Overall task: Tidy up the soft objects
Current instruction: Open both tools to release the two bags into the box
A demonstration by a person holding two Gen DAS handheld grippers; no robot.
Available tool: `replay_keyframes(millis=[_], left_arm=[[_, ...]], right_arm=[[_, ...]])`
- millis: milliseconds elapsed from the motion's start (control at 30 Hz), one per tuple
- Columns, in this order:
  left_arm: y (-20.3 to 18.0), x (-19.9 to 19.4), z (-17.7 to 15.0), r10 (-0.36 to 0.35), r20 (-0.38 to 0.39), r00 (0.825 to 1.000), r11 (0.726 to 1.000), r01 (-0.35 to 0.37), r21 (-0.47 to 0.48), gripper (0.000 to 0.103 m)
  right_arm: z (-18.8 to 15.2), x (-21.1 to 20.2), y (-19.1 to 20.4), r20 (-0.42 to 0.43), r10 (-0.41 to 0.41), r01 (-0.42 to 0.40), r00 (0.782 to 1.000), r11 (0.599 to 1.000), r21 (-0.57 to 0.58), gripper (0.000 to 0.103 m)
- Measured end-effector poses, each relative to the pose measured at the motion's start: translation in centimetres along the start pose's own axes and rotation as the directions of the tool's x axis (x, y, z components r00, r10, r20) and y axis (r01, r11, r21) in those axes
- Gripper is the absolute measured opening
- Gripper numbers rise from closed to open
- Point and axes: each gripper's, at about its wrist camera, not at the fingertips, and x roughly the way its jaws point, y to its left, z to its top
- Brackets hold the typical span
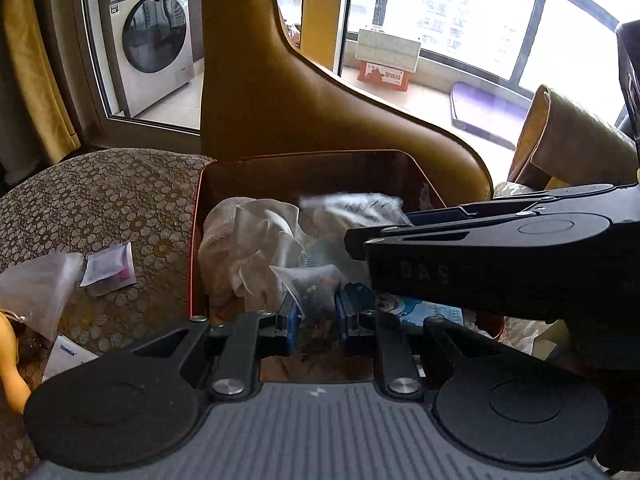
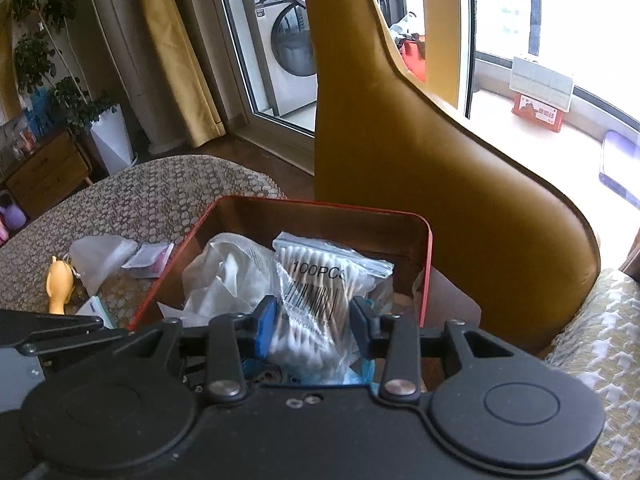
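Strong daylight comes through the window (image 1: 460, 20) behind the tan chair back (image 1: 288, 92), and the glass there is washed out to almost pure white in both views. Below the chair back, the inside of the red box (image 2: 320, 216) is dimmer and partly in shadow. Both pictures bend strongly toward the edges, and the white bag (image 1: 352, 204) under the chair back is smeared by blur.

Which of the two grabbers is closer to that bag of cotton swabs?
Right. The right gripper has the cotton swab bag between its fingers over the red box; the left gripper grips another small clear bag beside it.
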Motion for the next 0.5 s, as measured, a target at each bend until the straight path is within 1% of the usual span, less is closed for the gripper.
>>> replay_keyframes(millis=[167,333,433,500], left_arm=[[0.01,0.1,-0.17,-0.002,-0.002,1.0,1.0,0.002,-0.008,0.019],[-0.18,-0.08,-0.3,0.004,0.006,1.0,1.0,-0.004,0.006,0.02],[-0.25,-0.35,-0.38,-0.001,0.013,1.0,1.0,0.001,0.008,0.025],[-0.32,-0.61,-0.39,-0.008,0.02,1.0,1.0,0.008,0.011,0.032]], right_arm=[[-0.44,0.19,-0.22,-0.007,-0.01,0.01,1.0,1.0,-0.002,0.043],[-0.59,0.12,0.04,-0.005,-0.019,0.019,1.0,1.0,-0.009,0.047],[-0.61,0.04,0.1,-0.003,-0.018,0.018,1.0,1.0,-0.013,0.049],[-0.59,-0.11,0.34,0.001,-0.02,0.02,1.0,1.0,-0.017,0.05]])
